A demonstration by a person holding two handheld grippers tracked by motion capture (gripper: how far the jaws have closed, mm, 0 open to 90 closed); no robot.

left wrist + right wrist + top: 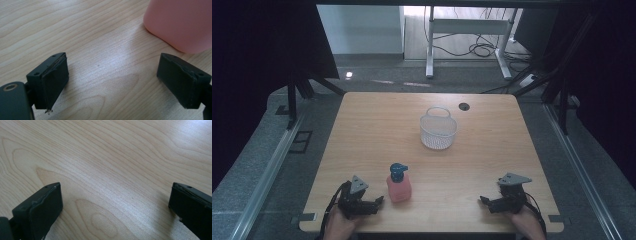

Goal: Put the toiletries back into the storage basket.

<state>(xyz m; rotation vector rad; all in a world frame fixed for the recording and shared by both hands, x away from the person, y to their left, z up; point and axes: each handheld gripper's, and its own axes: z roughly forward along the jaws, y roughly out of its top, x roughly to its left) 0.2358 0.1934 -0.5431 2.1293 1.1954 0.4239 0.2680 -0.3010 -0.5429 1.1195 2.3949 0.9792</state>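
Two hand-held grippers rest wide open at the near edge of a wooden worktop (pixel 377 130).

High view: the left hand-held gripper (pixel 378 201) lies just beside a pink bottle (pixel 399 188) with a blue pump top; the right hand-held gripper (pixel 484 201) lies well apart; a white mesh basket (pixel 438 129) stands farther back. Left gripper view: jaws spread wide around nothing, bottle near the right jaw. Right gripper view: jaws spread wide over bare wood.

The basket (pixel 438 131) stands on the table (pixel 362 130), behind the middle, with the bottle (pixel 398 184) nearer the front edge. The left gripper (pixel 378 201) lies just left of the bottle; the right gripper (pixel 484 201) lies well apart to the right.
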